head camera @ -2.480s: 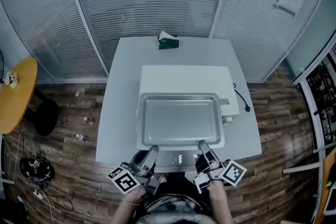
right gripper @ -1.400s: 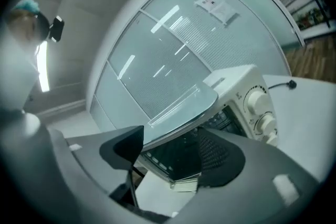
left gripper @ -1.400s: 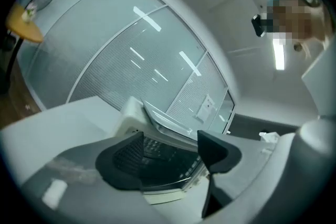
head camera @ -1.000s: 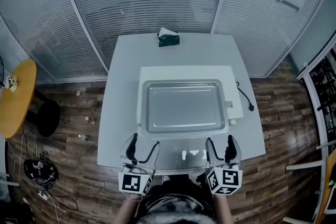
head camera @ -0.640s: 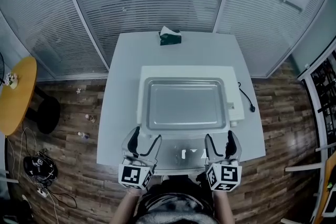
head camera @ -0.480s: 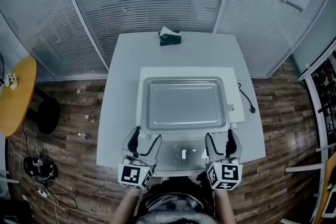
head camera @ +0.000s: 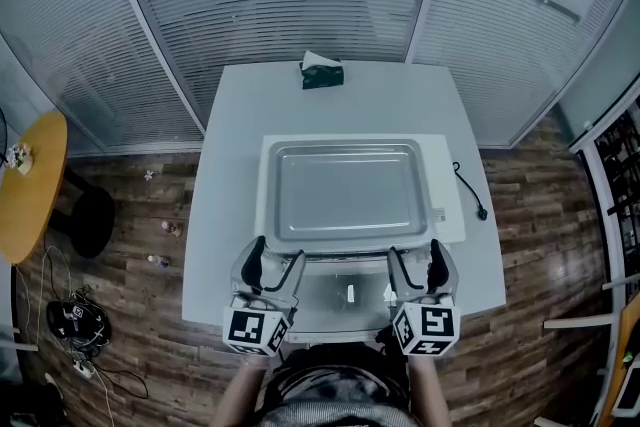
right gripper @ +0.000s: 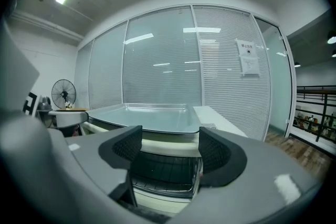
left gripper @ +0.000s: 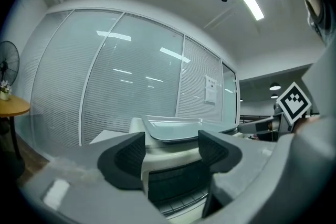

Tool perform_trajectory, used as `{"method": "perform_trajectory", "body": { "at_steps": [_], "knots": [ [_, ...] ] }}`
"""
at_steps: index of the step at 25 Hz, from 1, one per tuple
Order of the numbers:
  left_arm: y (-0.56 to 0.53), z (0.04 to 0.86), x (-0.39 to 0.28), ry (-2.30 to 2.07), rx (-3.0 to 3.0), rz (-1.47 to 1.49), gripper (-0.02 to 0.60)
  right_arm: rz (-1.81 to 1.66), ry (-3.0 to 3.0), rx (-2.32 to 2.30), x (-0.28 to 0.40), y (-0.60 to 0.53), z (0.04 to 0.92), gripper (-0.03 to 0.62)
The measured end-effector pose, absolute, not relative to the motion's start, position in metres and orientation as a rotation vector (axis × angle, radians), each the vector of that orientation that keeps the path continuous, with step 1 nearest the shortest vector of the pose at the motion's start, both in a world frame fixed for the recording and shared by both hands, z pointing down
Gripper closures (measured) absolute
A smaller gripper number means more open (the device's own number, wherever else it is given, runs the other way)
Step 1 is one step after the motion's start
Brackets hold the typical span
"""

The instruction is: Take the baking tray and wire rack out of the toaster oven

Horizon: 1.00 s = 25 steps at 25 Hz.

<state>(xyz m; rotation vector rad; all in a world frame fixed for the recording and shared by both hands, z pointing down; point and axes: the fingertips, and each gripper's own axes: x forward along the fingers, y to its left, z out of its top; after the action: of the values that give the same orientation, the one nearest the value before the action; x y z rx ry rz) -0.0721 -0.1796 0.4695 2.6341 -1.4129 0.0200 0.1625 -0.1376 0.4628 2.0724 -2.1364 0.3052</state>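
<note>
My left gripper (head camera: 277,260) and right gripper (head camera: 414,255) are both released and empty before the toaster oven (head camera: 451,207), baking tray (head camera: 343,192) on top, probably the wire rack (right gripper: 163,171) inside.

Baking tray (head camera: 345,193): released and repositioned.
Let go by left gripper (head camera: 279,252) and right gripper (head camera: 414,250); tray now set fully atop toaster oven (head camera: 448,187); both grippers drawn back, jaws parted.
</note>
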Motion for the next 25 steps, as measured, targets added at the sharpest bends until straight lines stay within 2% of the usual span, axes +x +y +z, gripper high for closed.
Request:
{"method": "perform_trajectory", "body": {
  "at_steps": [9,12,15,25],
  "knots": [
    [-0.163,0.467,-0.081,-1.363,2.573,-0.117,0.252,0.414,-2.237,2.060,0.154,-0.124,0.473,0.274],
    [-0.150,0.479,-0.076,-1.293,2.579,-0.098,0.253,0.471,-2.235,2.021,0.150,-0.115,0.487,0.318],
    [-0.136,0.507,-0.069,-1.203,2.575,-0.029,0.307,0.596,-2.237,1.979,0.145,-0.110,0.510,0.333],
    [-0.122,0.633,-0.053,-0.917,1.924,-0.128,0.307,1.135,-2.205,1.889,0.128,-0.120,0.596,0.332]
  ]
}}
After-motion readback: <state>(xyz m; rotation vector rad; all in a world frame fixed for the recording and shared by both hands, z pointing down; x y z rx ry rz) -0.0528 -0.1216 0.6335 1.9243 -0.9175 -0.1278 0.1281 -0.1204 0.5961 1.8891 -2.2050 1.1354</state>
